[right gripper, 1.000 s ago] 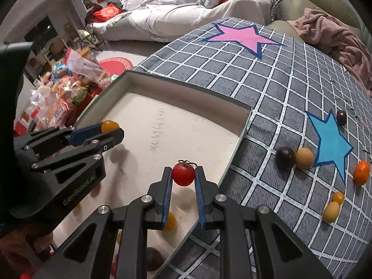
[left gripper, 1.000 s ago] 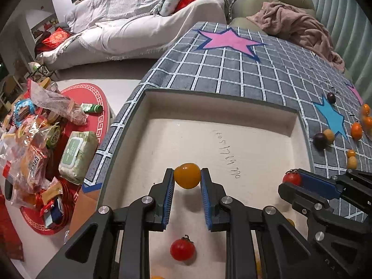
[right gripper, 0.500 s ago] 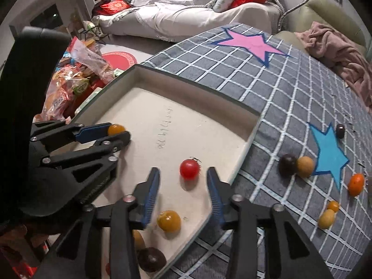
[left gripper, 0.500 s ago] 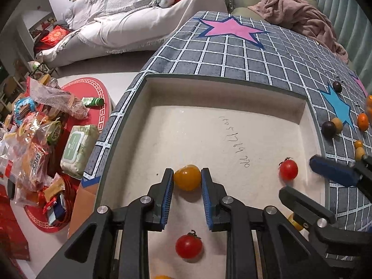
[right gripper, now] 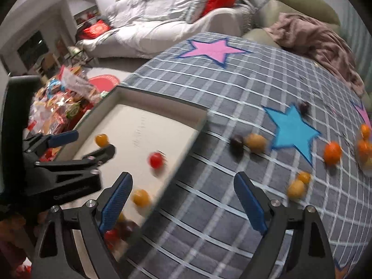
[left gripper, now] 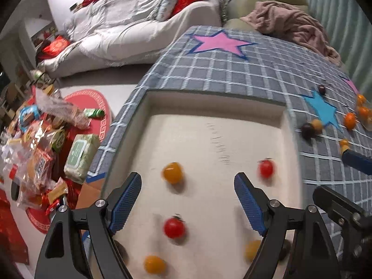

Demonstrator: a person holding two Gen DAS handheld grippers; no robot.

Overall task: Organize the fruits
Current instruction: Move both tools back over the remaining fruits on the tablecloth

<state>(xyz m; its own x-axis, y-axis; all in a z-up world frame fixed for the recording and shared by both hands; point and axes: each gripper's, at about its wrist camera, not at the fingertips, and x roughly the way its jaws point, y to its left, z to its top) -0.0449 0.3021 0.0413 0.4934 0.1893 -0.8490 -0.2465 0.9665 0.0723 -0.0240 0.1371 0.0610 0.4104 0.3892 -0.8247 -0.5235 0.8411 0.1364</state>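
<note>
A shallow cream tray (left gripper: 209,96) lies on the checked grey cloth (right gripper: 232,88). My left gripper (left gripper: 187,181) hangs above the tray floor, its jaws opening, nothing between the pads. A yellow tomato (left gripper: 172,172) rests on the floor just beyond it. My right gripper (right gripper: 183,181) is over the tray's right rim (right gripper: 186,148) and the cloth, jaws opening and empty. A red tomato (right gripper: 155,160) lies in the tray to its left. Several more tomatoes sit in the tray's near part, one red (left gripper: 174,227). Blur softens both views.
Loose fruit lies on the cloth right of the tray: a dark one (right gripper: 237,141), a tan one (right gripper: 255,142), an orange (right gripper: 332,152), small yellow ones (right gripper: 295,188). Snack packets (left gripper: 41,153) crowd the floor at left. A sofa (left gripper: 130,30) stands behind.
Both grippers have gone from shut to wide. The yellow tomato and the red tomato were let go and now lie in the tray. The right gripper has swung right, towards the cloth.
</note>
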